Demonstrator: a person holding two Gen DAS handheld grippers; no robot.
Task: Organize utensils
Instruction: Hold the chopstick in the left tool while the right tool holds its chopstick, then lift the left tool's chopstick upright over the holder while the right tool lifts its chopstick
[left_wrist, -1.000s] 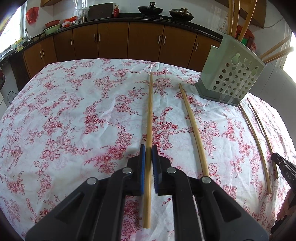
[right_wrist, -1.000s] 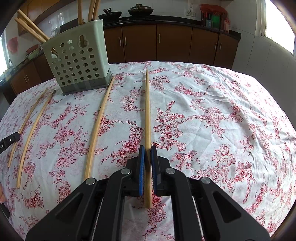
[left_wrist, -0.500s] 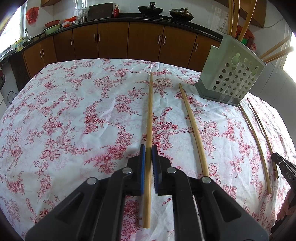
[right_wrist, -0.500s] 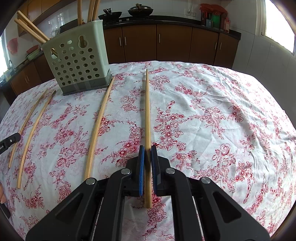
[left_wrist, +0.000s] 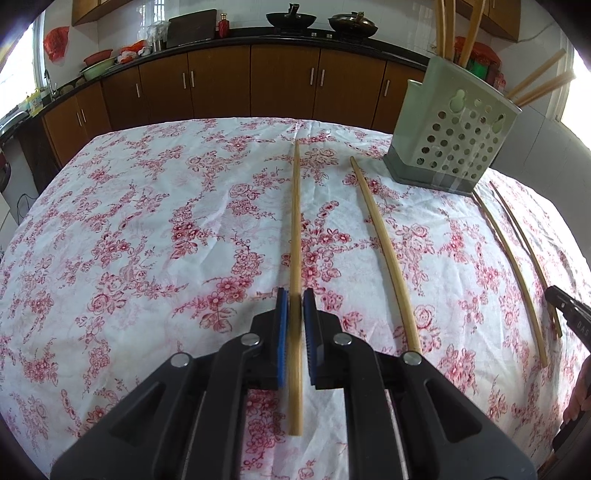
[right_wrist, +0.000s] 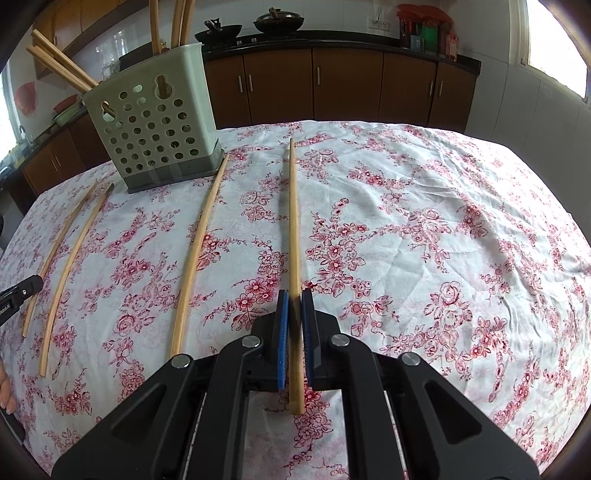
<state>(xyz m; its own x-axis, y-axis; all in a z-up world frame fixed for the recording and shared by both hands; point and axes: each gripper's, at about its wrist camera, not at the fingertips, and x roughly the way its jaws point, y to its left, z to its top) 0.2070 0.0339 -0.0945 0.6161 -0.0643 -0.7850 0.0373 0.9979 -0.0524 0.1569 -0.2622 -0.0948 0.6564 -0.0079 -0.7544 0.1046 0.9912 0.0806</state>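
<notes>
My left gripper (left_wrist: 295, 301) is shut on a bamboo chopstick (left_wrist: 295, 229) lying lengthwise on the floral cloth. My right gripper (right_wrist: 294, 301) is shut on another bamboo chopstick (right_wrist: 293, 221) in the same way. A pale green perforated utensil holder (left_wrist: 454, 140) stands at the far right in the left wrist view and at the far left in the right wrist view (right_wrist: 155, 125), with several chopsticks standing in it. Three loose chopsticks lie on the cloth between the grippers, one near each gripper (left_wrist: 384, 251) (right_wrist: 197, 254).
The table wears a white cloth with red flowers (left_wrist: 147, 240). Brown kitchen cabinets (left_wrist: 221, 85) and a counter with woks run behind the table. The right gripper's tip (left_wrist: 569, 314) shows at the left view's right edge.
</notes>
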